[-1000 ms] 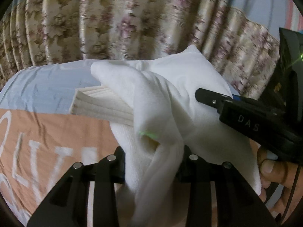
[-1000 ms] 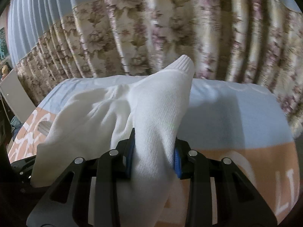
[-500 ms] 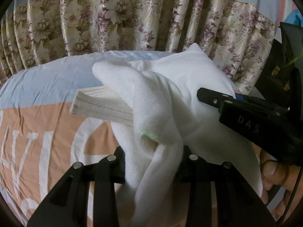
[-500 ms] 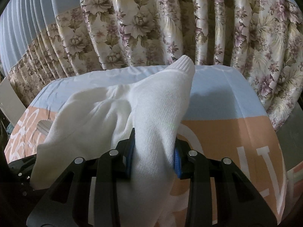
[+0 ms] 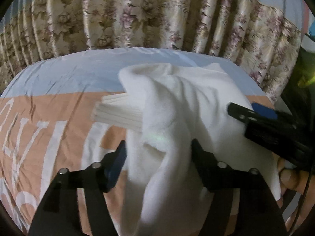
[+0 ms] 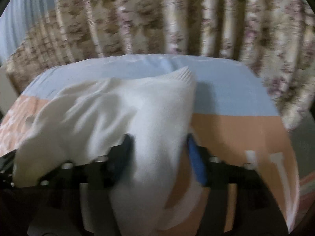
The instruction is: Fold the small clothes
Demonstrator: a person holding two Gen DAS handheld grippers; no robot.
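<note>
Below, an orange-and-blue bedsheet spreads to the floral curtain. Over its middle hangs a white sock, both the left gripper and right gripper spread apart around it.

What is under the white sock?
Under the white sock lies an orange and blue bedsheet. The sheet directly beneath the sock is covered, so anything there stays hidden.
</note>
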